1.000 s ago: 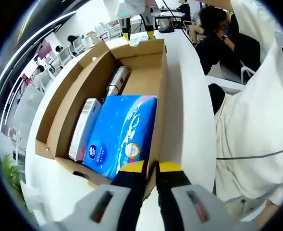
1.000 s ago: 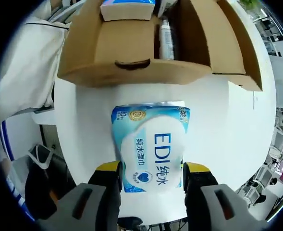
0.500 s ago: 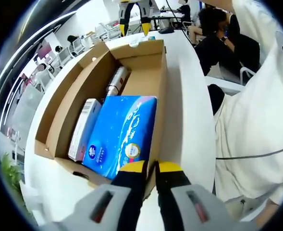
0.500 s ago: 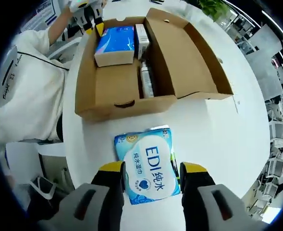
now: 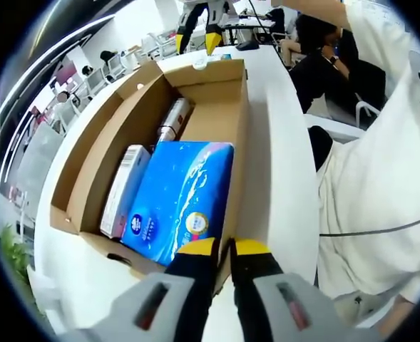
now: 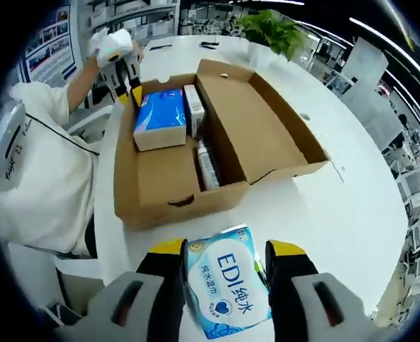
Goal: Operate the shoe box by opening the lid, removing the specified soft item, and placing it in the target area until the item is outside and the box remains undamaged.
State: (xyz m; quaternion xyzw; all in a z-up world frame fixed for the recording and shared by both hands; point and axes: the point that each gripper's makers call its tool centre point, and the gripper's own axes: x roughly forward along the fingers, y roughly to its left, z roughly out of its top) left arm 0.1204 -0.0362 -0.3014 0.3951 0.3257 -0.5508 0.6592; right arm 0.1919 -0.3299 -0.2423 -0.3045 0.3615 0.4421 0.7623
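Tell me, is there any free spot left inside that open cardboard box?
Yes: the box floor is bare at the end nearest the wipes pack. The far end is crowded by the blue tissue pack, a white carton and a bottle.

My right gripper (image 6: 222,256) fingers hide both side edges of the wipes pack (image 6: 227,285); its near end is cut off. Label on the small bottle (image 6: 208,167) ahead unreadable.
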